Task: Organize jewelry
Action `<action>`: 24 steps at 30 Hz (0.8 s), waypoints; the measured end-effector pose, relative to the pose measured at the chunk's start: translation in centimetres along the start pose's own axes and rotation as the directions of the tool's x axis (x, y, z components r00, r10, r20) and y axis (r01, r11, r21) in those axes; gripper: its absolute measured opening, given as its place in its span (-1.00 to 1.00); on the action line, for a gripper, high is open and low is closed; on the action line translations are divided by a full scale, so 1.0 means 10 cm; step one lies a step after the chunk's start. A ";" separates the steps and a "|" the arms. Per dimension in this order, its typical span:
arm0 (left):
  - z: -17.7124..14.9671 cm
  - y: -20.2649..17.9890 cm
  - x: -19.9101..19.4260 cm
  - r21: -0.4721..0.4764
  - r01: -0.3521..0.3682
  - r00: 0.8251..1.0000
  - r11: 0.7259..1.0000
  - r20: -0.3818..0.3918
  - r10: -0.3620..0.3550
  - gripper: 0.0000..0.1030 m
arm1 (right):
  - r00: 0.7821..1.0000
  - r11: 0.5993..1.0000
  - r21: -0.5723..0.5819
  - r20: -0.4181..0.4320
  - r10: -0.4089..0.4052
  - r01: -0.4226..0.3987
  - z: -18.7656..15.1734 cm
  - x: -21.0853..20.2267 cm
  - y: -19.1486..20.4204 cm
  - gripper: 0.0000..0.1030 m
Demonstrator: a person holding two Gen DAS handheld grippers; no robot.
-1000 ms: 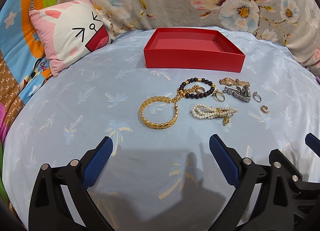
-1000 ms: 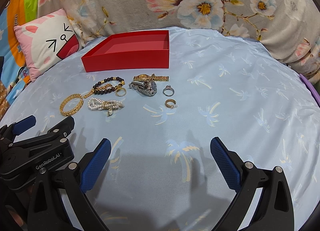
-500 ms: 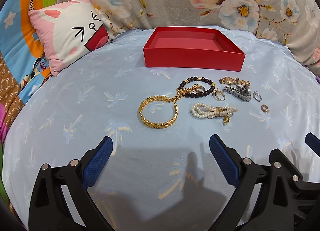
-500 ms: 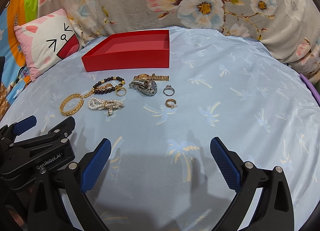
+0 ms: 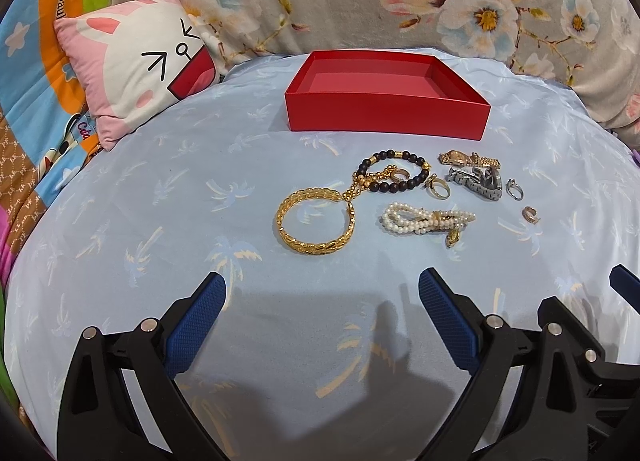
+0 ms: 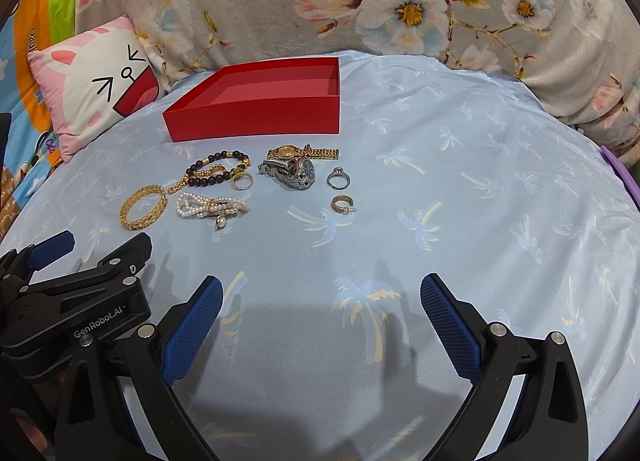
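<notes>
Almost nothing has changed over the last second: both tools sit where they were, and every piece of jewelry lies exactly as it did, so the sorting has not started. The left tool (image 5: 320,297) hovers over the near edge of the bed (image 5: 160,197) with its jaws spread wide and nothing between them. The right tool (image 6: 320,297) is just as wide and just as empty, close beside it.

The red box (image 5: 387,117) stands toward the far edge of the bed with nothing in it. Between it and the tools lies the jewelry: a gold bangle (image 5: 316,221), a black bead bracelet (image 5: 394,177) touching it by a gold chain, a pearl bracelet (image 5: 428,219), a gold watch (image 6: 302,152) with a silver watch (image 6: 290,173) against it, and three rings (one gold (image 5: 438,188), one silver (image 6: 339,177), one small hoop (image 6: 343,204)).

The stillness suggests a pause before the first reach. The bangle, nearest the left tool, looks the easiest first pick.
</notes>
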State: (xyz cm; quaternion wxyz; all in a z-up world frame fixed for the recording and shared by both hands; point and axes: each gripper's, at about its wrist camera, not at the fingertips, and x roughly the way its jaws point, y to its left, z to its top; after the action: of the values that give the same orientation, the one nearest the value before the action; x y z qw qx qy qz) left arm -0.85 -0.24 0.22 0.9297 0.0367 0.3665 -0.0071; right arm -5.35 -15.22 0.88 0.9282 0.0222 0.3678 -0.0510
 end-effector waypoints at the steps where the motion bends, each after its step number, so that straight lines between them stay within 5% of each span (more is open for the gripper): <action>1: 0.01 0.00 0.00 -0.001 0.001 1.000 1.000 0.000 -0.001 0.84 | 1.000 1.000 0.001 -0.004 0.004 -0.004 0.00 0.01 0.00 0.90; 15: 0.07 0.56 -0.04 -0.105 0.028 0.999 0.994 -0.021 -0.030 0.87 | 0.993 0.994 -0.044 -0.057 0.100 -0.102 0.21 0.09 0.16 0.71; 24: 0.18 0.57 0.06 -0.055 0.031 0.999 0.998 -0.038 -0.033 0.87 | 0.982 0.976 -0.137 -0.104 0.155 -0.169 0.42 0.35 0.39 0.51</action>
State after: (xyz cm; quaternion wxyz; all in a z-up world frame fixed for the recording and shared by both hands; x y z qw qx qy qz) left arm 1.00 5.27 1.49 0.9228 0.0055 0.3852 -0.0113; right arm 0.47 -11.91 1.58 0.9104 -0.0130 0.4101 0.0528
